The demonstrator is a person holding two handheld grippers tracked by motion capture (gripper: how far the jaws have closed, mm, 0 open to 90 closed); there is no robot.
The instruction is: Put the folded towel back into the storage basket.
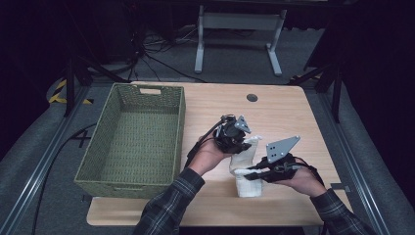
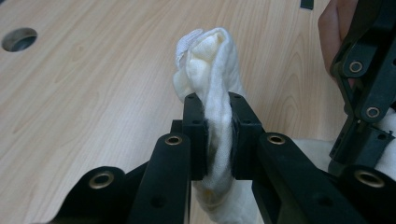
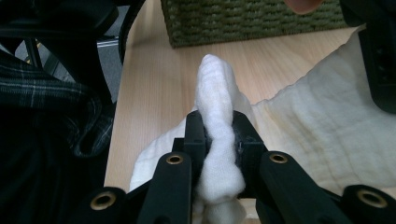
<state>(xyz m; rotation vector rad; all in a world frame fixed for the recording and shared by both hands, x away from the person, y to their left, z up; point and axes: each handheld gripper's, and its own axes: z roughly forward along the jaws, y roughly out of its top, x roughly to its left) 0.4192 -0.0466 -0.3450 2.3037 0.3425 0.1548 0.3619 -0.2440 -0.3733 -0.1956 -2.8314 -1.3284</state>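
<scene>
While both hands hover over the right half of the table (image 1: 284,105), each gripper is clamped on the same white cloth (image 1: 246,169). Left gripper (image 2: 217,135) pinches a bunched fold, jaws nearly together; right gripper (image 3: 219,140) does the same on another bunch. Cloth hangs between them, lower end seemingly touching the wood near the near edge. Woven green basket (image 1: 98,152) sits at the left, well apart. Plenty of bare wood on the far side. Cloth looks soft and crinkly, the tabletop smooth pale wood grain.
</scene>
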